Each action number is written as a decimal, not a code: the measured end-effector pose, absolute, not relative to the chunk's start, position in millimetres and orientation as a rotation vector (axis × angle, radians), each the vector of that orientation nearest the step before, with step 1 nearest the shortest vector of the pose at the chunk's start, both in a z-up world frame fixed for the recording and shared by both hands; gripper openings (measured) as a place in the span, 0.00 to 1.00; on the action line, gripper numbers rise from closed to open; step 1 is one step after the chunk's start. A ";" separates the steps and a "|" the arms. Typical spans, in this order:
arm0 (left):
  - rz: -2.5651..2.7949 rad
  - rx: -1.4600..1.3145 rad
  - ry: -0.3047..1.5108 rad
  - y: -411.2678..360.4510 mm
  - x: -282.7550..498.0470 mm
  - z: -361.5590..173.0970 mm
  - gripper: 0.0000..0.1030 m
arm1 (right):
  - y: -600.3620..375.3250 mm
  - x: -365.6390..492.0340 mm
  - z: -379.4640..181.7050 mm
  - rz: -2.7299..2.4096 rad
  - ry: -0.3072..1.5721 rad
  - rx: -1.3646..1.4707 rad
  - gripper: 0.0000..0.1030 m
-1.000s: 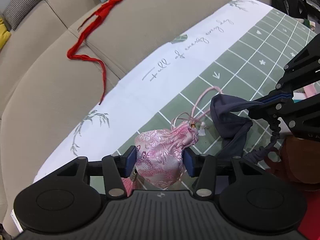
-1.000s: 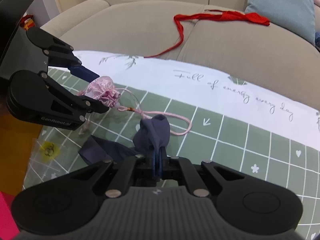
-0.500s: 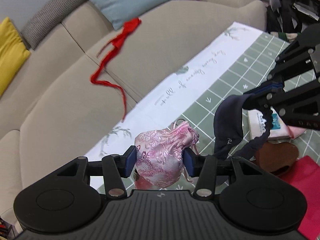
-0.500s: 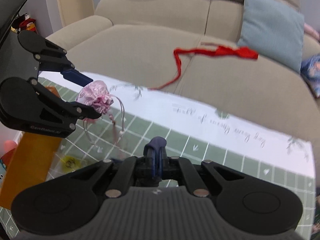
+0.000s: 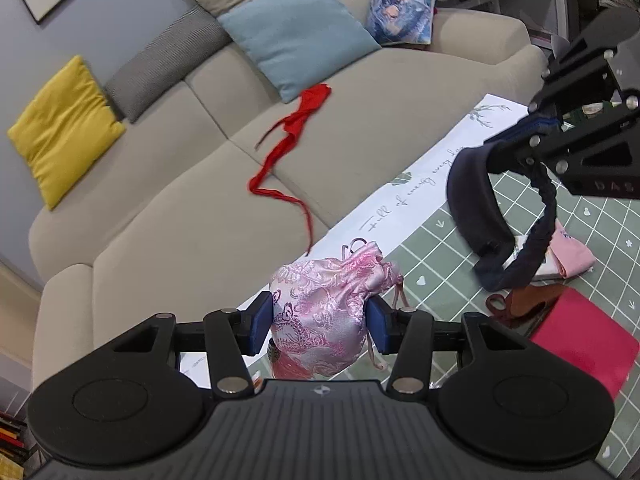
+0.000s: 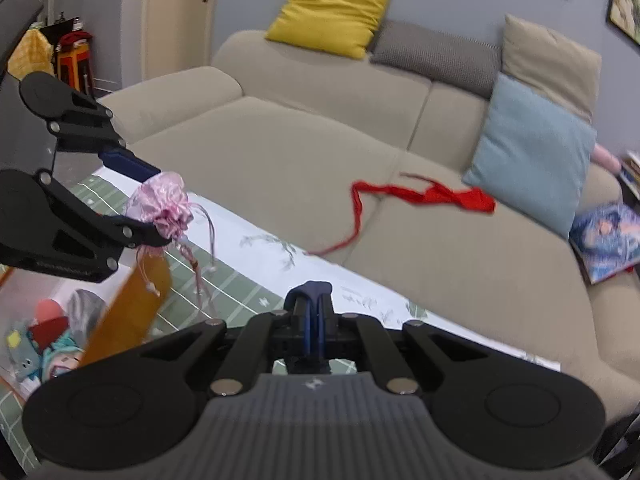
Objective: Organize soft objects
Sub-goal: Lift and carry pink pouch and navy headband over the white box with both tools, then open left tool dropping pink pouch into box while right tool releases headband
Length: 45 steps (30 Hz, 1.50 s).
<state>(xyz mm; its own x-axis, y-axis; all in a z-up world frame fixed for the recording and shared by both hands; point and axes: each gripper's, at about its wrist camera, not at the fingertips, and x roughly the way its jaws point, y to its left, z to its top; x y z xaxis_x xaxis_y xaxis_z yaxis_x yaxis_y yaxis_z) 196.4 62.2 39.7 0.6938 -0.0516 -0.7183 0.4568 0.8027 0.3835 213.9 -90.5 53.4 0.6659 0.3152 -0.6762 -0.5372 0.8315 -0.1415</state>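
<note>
The left tool (image 5: 318, 322) clamps a pink pouch (image 5: 320, 312) above the counter (image 5: 440, 280), gathered neck pointing away. The right tool (image 6: 314, 320), pinched fully together, holds a navy headband (image 5: 488, 220), loop hanging downward. Beyond, a red ribbon (image 5: 292, 148) lies lengthwise on the sofa (image 5: 180, 220).

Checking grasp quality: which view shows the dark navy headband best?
The left wrist view: the navy headband hangs there as a full loop from the right gripper. The right wrist view shows only a small fold of it pinched between the fingers.
</note>
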 end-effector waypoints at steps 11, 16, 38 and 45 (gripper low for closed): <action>-0.211 0.542 0.752 127.2 154.6 55.3 0.55 | -15.3 172.1 97.5 0.597 0.597 -0.402 0.00; -0.173 0.529 0.783 159.3 138.9 47.3 0.55 | 24.3 157.3 104.5 0.658 0.572 -0.423 0.00; -0.166 0.499 0.956 240.9 135.1 -20.2 0.55 | 136.4 156.4 41.8 0.789 0.658 -0.512 0.00; -0.190 0.506 1.018 248.7 145.4 -52.9 0.55 | 160.3 167.9 4.6 0.805 0.708 -0.548 0.00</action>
<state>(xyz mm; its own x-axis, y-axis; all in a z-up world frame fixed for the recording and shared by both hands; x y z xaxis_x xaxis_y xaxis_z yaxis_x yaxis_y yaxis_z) 145.4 248.7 -52.9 0.5203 0.0799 -0.8502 0.3807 0.8695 0.3147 167.9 160.3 4.6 0.4913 0.4525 -0.7442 -0.7958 0.5805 -0.1725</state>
